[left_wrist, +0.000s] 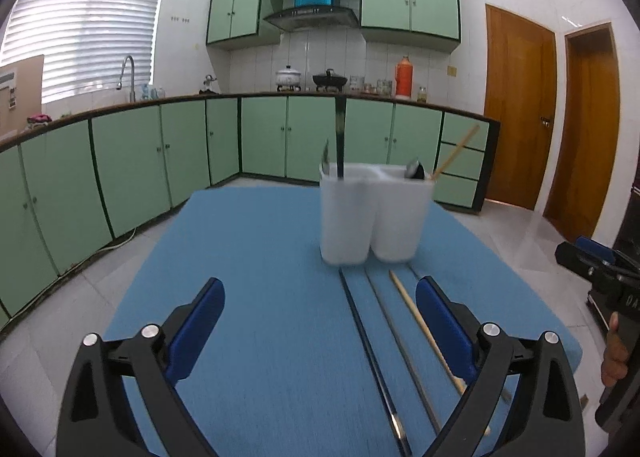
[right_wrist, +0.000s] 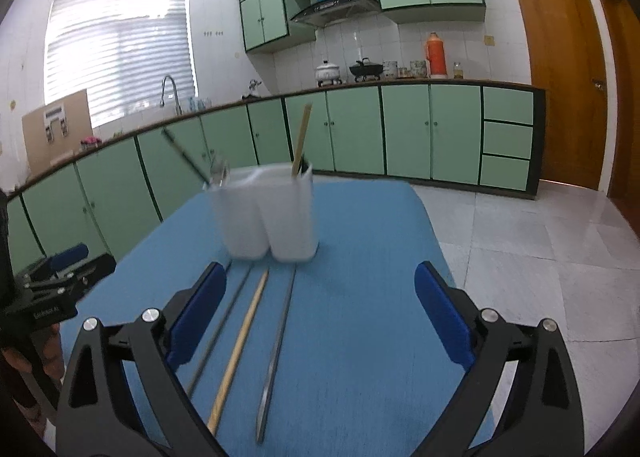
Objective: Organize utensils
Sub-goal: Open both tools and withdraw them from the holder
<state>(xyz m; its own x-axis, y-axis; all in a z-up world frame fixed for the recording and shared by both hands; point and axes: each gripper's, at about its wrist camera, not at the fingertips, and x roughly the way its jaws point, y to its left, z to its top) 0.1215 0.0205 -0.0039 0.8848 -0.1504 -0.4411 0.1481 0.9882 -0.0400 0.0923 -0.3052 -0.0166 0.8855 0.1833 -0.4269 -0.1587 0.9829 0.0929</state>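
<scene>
**Both grippers wide open over the blue mat**

So the left gripper (left_wrist: 320,333) has its jaws spread apart with nothing between the pads, same deal with the right gripper (right_wrist: 320,317). The white two-cup holder (left_wrist: 374,213) sits on the blue mat (left_wrist: 260,257) at about 12 o'clock, a few utensils already standing in it. Three loose sticks lie flat just in front: a black chopstick (left_wrist: 368,349), a grey one (left_wrist: 400,341) and a wooden one (left_wrist: 424,333), side by side.

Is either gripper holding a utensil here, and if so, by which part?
Nothing is held. The left gripper and right gripper are both open, with the three chopsticks lying loose on the blue mat.
</scene>
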